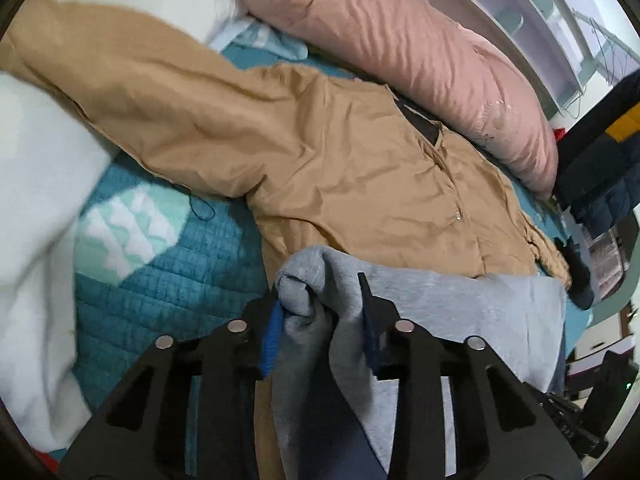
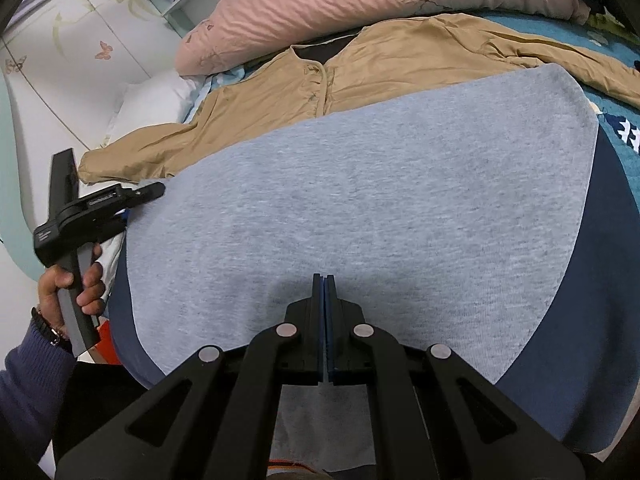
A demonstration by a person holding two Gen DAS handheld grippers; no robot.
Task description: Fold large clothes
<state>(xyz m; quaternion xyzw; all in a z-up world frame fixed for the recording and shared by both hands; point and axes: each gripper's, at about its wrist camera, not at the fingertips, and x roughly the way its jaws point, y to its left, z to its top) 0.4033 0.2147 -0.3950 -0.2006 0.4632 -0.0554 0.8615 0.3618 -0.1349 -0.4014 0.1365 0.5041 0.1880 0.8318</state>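
Teal quilted bedspread, pink pillow, white shelving, butterfly-print wall.

A bed with a teal quilt carries a tan jacket; behind the jacket a pink pillow, before it a grey garment.

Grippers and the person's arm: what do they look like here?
Both grippers, left and right, are black scissor-like linkages with round silver pins and blue ribbed pads. The left one's handle is grey and black, with small white lettering. The person wears a blue knit sleeve and a dark wristband.
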